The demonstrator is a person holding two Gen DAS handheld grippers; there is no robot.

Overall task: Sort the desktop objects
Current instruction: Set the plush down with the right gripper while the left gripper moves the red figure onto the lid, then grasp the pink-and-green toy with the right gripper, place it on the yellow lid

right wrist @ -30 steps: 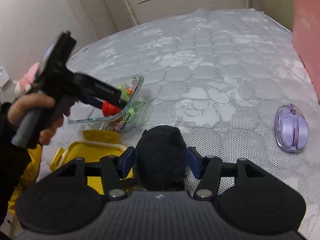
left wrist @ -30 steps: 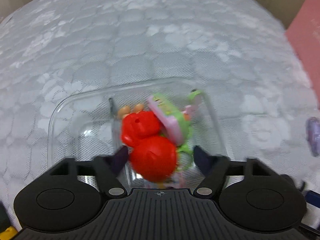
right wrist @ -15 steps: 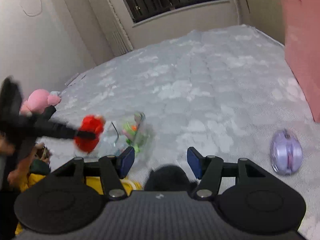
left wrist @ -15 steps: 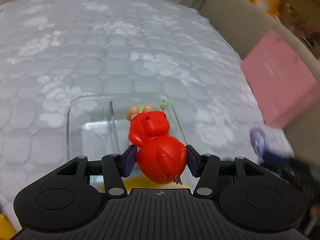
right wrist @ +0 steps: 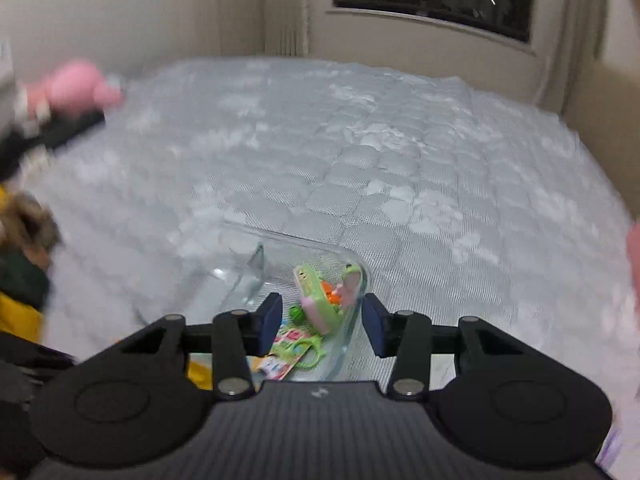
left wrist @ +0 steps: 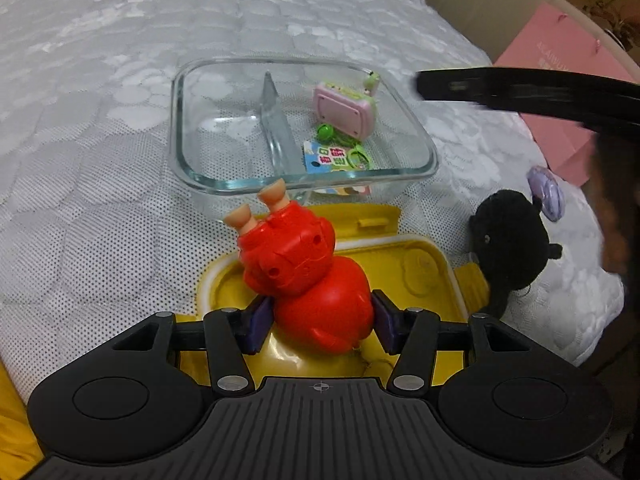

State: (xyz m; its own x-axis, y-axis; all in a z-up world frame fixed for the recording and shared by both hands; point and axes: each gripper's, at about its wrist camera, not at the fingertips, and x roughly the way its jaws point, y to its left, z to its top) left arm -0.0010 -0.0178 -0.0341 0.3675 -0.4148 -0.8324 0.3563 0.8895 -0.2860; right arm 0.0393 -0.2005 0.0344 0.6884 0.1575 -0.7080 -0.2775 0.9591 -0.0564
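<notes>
My left gripper (left wrist: 322, 320) is shut on a red toy figure (left wrist: 304, 272), held upside down over an open yellow box (left wrist: 424, 264). Beyond it stands a divided glass container (left wrist: 180, 120); its right compartment holds a pink and green toy (left wrist: 344, 110), a printed tag and green rings. In the right wrist view my right gripper (right wrist: 322, 320) hangs over that container (right wrist: 240, 236), jaws closing with nothing pressed between them; the pink and green toy (right wrist: 316, 296) lies below. A black plush (left wrist: 508, 240) sits on the bed right of the yellow box.
A purple mouse (left wrist: 546, 192) lies past the black plush, with a pink bag (left wrist: 560, 80) behind it. The right gripper's black body (left wrist: 520, 92) crosses the upper right of the left wrist view. A blurred pink plush (right wrist: 76, 84) shows at far left. Grey quilted bedding stretches to the wall.
The left gripper lifted the red figure out of the glass container and drew back over the yellow box. The right gripper released the black plush and swung left over the container.
</notes>
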